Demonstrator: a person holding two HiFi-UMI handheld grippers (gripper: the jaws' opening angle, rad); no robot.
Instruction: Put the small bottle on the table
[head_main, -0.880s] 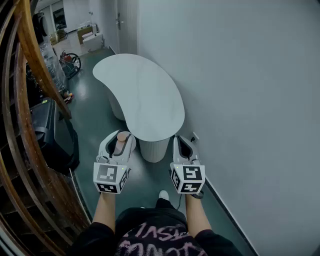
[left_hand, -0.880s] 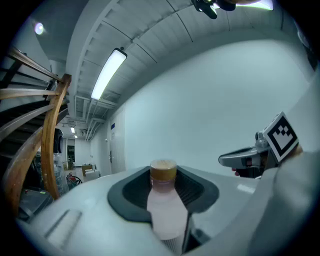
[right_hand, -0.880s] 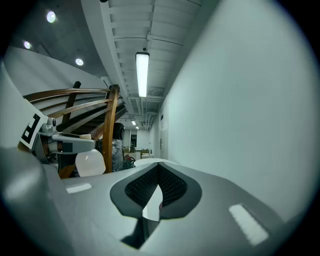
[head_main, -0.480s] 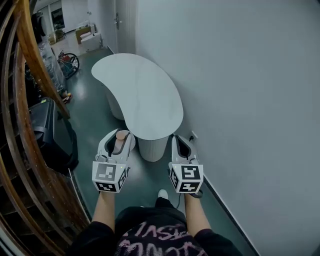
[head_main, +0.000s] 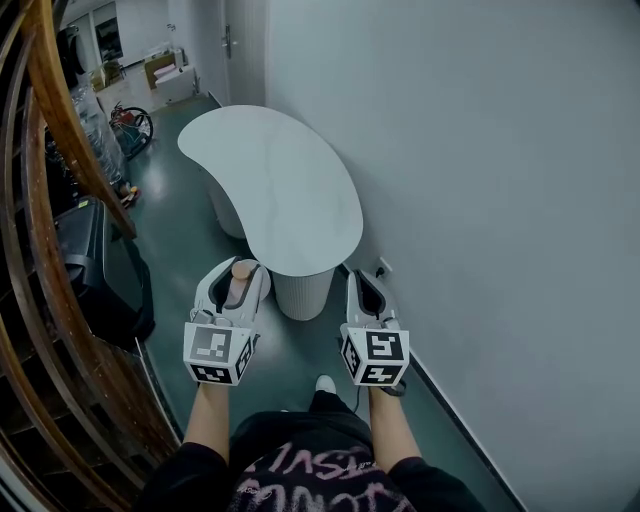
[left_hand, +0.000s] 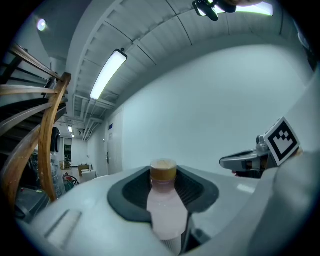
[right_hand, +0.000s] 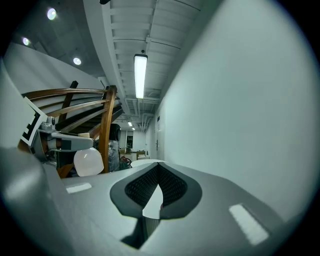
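Observation:
A small bottle (head_main: 240, 283) with a pale pink body and a tan cap stands upright between the jaws of my left gripper (head_main: 236, 276), which is shut on it. In the left gripper view the bottle (left_hand: 165, 205) fills the gap between the dark pads. My right gripper (head_main: 366, 284) is beside it, shut with nothing in it; its pads (right_hand: 172, 182) meet at the tips. Both grippers hover over the floor just short of the near end of the white kidney-shaped table (head_main: 280, 190). The right gripper view shows the bottle's base (right_hand: 89, 161) at the left.
A white wall (head_main: 480, 200) runs along the right, close to the table. A curved wooden stair railing (head_main: 40, 200) and a black bin (head_main: 100, 270) line the left. The table's ribbed pedestal (head_main: 305, 295) is just ahead. A bicycle wheel (head_main: 130, 125) and boxes (head_main: 165, 70) are far down the corridor.
The head view has shifted a little, so the table sits slightly further left in the picture. Both grippers keep the same pose, and the bottle stays in the left one.

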